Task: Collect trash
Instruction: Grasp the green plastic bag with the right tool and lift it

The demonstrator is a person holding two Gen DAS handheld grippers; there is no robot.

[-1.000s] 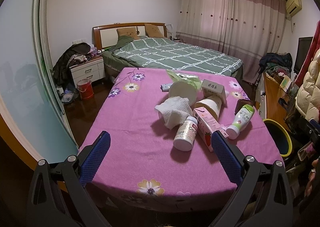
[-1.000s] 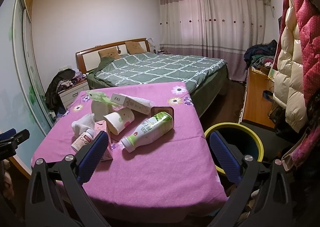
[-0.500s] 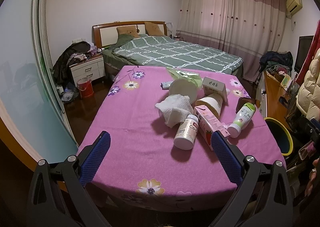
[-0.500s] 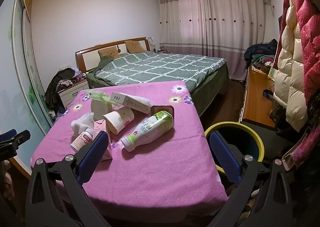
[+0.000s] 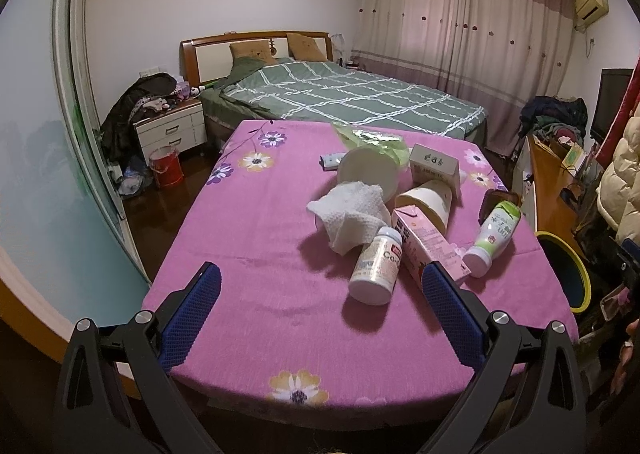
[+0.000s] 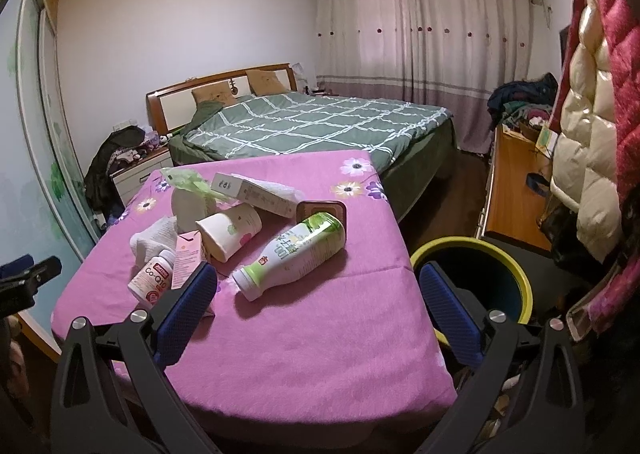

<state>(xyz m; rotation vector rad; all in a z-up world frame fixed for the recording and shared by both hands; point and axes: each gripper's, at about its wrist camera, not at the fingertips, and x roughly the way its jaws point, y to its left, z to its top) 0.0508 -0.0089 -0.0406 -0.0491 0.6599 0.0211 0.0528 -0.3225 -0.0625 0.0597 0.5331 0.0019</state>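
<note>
Trash lies on a table with a purple flowered cloth (image 5: 260, 238): a crumpled white tissue (image 5: 352, 214), a white pill bottle (image 5: 376, 266), a pink carton (image 5: 428, 246), a paper cup (image 5: 428, 202), a green-and-white drink bottle (image 5: 494, 238), a white box (image 5: 434, 168) and a green bag (image 5: 372, 140). My left gripper (image 5: 320, 286) is open and empty above the table's near edge. My right gripper (image 6: 318, 286) is open and empty near the drink bottle (image 6: 296, 254). A yellow-rimmed bin (image 6: 476, 278) stands right of the table.
A bed with a green checked cover (image 5: 344, 94) lies behind the table. A nightstand (image 5: 172, 130) and a red bucket (image 5: 166, 166) stand at the left. A wooden desk (image 6: 516, 182) and hanging coats (image 6: 592, 134) are at the right.
Both grippers have drifted slightly; the scene is otherwise the same. Both stay open and empty.
</note>
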